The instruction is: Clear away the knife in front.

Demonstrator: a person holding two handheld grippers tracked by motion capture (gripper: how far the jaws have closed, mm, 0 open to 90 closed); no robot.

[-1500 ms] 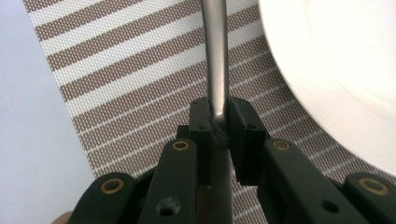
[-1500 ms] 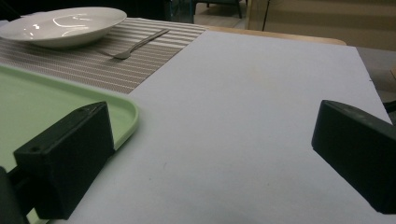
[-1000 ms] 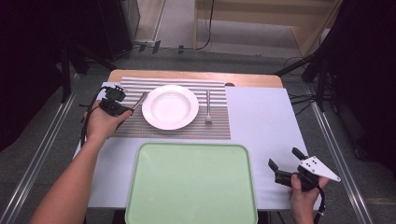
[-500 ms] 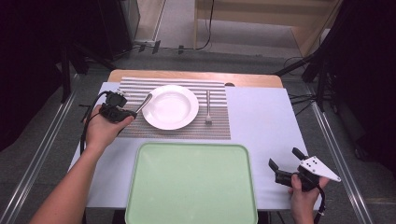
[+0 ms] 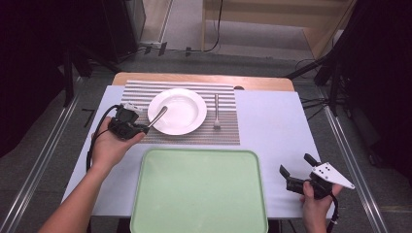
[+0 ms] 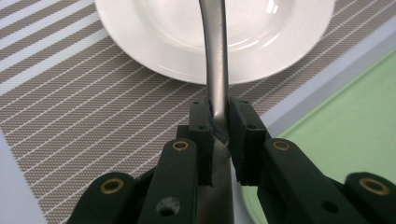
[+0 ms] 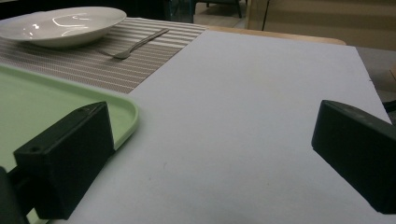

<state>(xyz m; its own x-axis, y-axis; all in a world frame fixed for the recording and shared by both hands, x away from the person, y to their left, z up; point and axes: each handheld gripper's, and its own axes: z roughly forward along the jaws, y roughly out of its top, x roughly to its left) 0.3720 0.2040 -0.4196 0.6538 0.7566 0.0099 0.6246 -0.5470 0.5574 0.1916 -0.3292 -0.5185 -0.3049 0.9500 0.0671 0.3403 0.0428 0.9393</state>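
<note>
My left gripper (image 5: pixel 142 128) is shut on the handle of a metal spoon (image 5: pixel 158 116). The spoon's far end reaches over the left rim of the white plate (image 5: pixel 187 104). In the left gripper view the pads (image 6: pixel 201 122) clamp the spoon handle (image 6: pixel 215 56), which runs up over the plate (image 6: pixel 159 37). A fork (image 5: pixel 216 111) lies on the striped placemat (image 5: pixel 136 92) to the right of the plate. My right gripper (image 5: pixel 296 164) stands open at the table's near right corner, with nothing between its jaws (image 7: pixel 210 154).
A light green tray (image 5: pixel 199 194) lies at the near middle of the white table top (image 5: pixel 272 121), its corner (image 7: pixel 116 112) just left of my right gripper. The plate (image 7: pixel 60 23) and fork (image 7: pixel 140 44) show far off in the right gripper view.
My left hand has carried the spoon from the placemat's far left toward the near side and right; its tip now reaches over the plate's rim. The right hand has stayed in place.
</note>
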